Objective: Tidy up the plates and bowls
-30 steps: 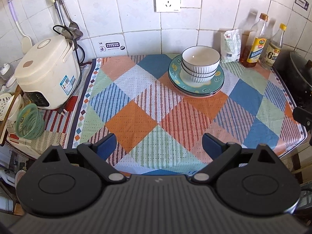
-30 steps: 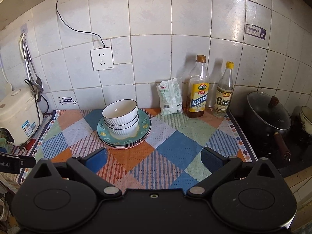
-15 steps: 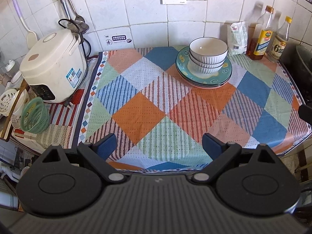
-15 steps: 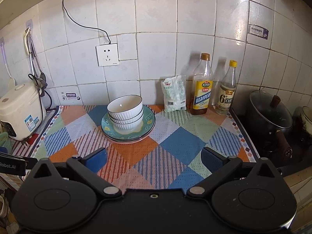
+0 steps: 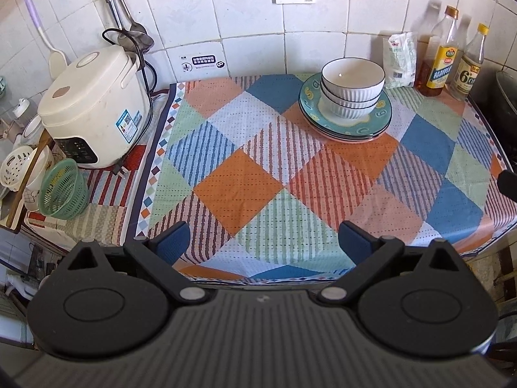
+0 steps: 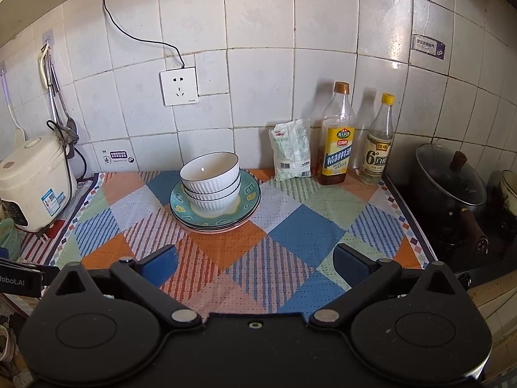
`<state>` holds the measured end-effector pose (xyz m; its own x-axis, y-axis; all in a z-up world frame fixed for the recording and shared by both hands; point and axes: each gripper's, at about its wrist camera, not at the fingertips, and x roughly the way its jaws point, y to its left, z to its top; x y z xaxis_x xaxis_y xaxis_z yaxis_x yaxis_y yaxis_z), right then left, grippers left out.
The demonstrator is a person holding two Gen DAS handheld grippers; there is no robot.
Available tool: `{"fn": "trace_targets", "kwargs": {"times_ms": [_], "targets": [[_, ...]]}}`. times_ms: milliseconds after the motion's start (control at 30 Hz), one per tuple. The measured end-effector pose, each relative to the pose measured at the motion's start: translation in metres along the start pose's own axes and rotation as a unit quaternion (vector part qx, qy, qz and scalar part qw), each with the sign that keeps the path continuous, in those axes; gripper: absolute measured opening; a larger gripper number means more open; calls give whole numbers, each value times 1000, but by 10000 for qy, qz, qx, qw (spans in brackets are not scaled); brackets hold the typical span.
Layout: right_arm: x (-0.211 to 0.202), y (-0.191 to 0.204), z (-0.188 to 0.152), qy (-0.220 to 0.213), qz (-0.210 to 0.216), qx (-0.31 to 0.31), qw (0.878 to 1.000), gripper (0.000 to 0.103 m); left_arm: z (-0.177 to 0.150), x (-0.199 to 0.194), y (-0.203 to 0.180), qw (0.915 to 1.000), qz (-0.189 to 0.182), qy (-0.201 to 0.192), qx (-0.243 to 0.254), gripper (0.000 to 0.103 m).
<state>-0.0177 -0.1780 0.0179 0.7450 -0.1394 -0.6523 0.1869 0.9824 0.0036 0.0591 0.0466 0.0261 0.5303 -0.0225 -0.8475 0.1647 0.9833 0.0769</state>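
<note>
in the left wrist view, the left gripper [image 5: 263,242] has its jaws spread wide and holds nothing. it hangs over the near edge of the checked cloth [image 5: 239,190]. the bowls [image 5: 352,92] sit nested in a pile on the plates [image 5: 381,124], at the far right of the cloth, well apart from the gripper. a rice cooker [image 5: 93,110] stands at the left.

in the right wrist view, the right gripper [image 6: 255,263] is spread wide too, with nothing in it. the pile of bowls sits on the plates, far back and a bit left, near a white bag [image 6: 292,150] and two bottles [image 6: 336,135].

the pile looks neat already — so the job may be nearly done, but how many plates lie under there is hard to count. if a bowl must move, go slow, come from the side, and pinch only the top bowl's rim — don't bump the bottles.
</note>
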Motion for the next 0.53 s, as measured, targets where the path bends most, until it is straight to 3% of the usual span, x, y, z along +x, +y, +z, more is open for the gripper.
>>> {"fn": "trace_targets", "kwargs": {"times_ms": [533], "targets": [[3,-1,0,24,-15,-33,10000,103,3,0,1,9999,-27,-68,-108,102]]}}
